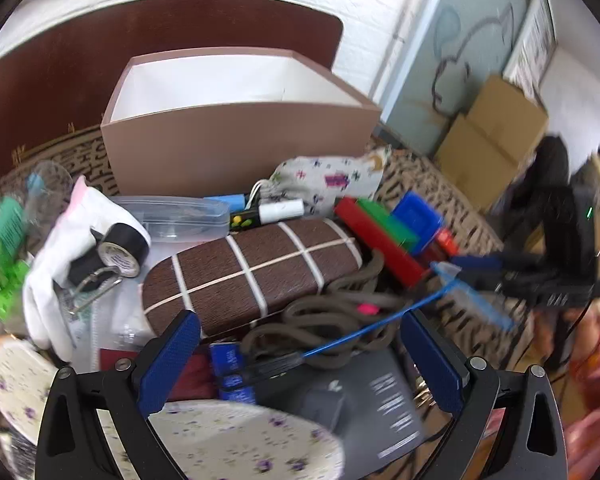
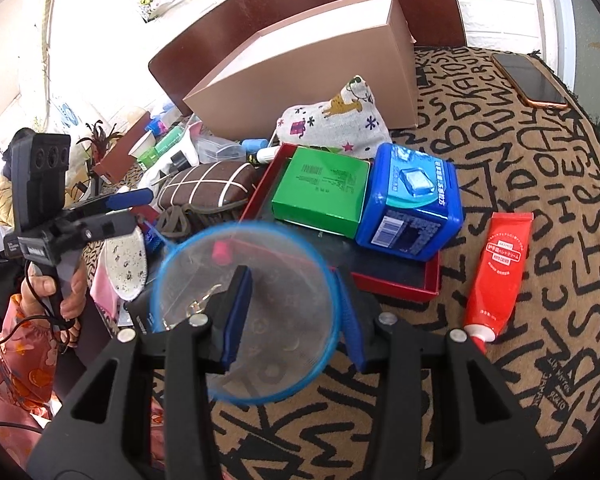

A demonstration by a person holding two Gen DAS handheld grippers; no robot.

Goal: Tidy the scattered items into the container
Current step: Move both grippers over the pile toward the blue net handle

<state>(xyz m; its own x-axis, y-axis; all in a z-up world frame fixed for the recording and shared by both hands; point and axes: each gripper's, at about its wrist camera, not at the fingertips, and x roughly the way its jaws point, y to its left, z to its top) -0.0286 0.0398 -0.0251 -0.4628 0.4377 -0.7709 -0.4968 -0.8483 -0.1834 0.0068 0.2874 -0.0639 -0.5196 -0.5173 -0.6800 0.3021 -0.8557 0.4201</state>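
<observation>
One brown checked case (image 1: pixel 252 268), one green box (image 2: pixel 320 196), one blue tub (image 2: pixel 412 204) lie before one pink container (image 1: pixel 236 136). Only the right view shows one red tube (image 2: pixel 496 276). The left gripper (image 1: pixel 300 364) gapes empty; the right gripper (image 2: pixel 296 312) pinches one blue net (image 2: pixel 244 320).

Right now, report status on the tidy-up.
Left fingers open, holding nothing. Right fingers at the blue net, grip unclear. Box behind, brown case and cord in between.
</observation>
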